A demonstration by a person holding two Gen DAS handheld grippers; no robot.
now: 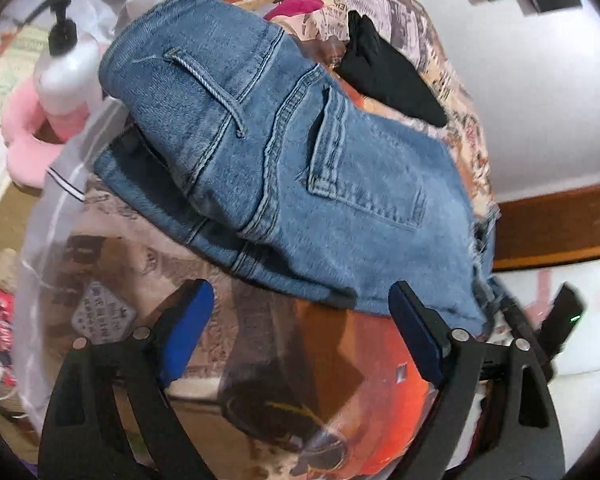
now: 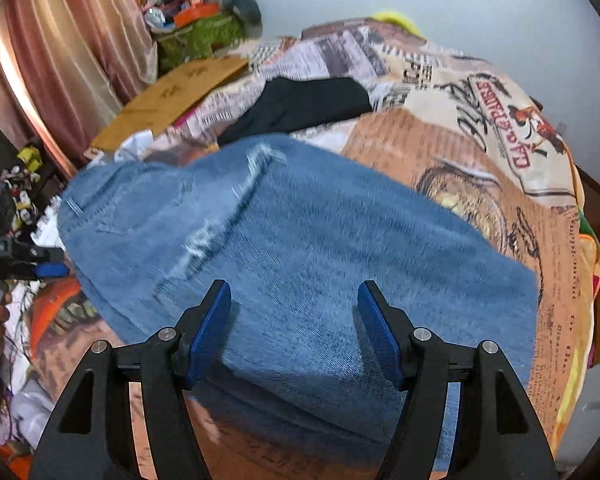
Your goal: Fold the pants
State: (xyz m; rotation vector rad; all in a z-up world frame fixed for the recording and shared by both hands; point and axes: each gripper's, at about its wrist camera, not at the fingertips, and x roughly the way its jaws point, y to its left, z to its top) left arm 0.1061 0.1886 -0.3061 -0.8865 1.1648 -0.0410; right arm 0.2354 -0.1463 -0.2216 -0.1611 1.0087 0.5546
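Observation:
Blue denim pants (image 1: 276, 168) lie folded on a printed bedspread (image 1: 132, 248), back pocket and waistband up. My left gripper (image 1: 300, 312) is open and empty, just short of the near edge of the denim. In the right wrist view the pants (image 2: 320, 232) fill the middle, with a frayed rip on top. My right gripper (image 2: 294, 312) is open, fingers hovering over the near end of the folded denim. The left gripper (image 2: 40, 268) shows at the far left of the right wrist view.
A black garment (image 1: 388, 76) lies on the bedspread beyond the pants; it also shows in the right wrist view (image 2: 300, 108). A white pump bottle (image 1: 66, 68), pink plush (image 1: 24, 144) and clear plastic bag (image 1: 56, 208) crowd the left. Curtain (image 2: 60, 40) and cardboard (image 2: 172, 100) stand behind.

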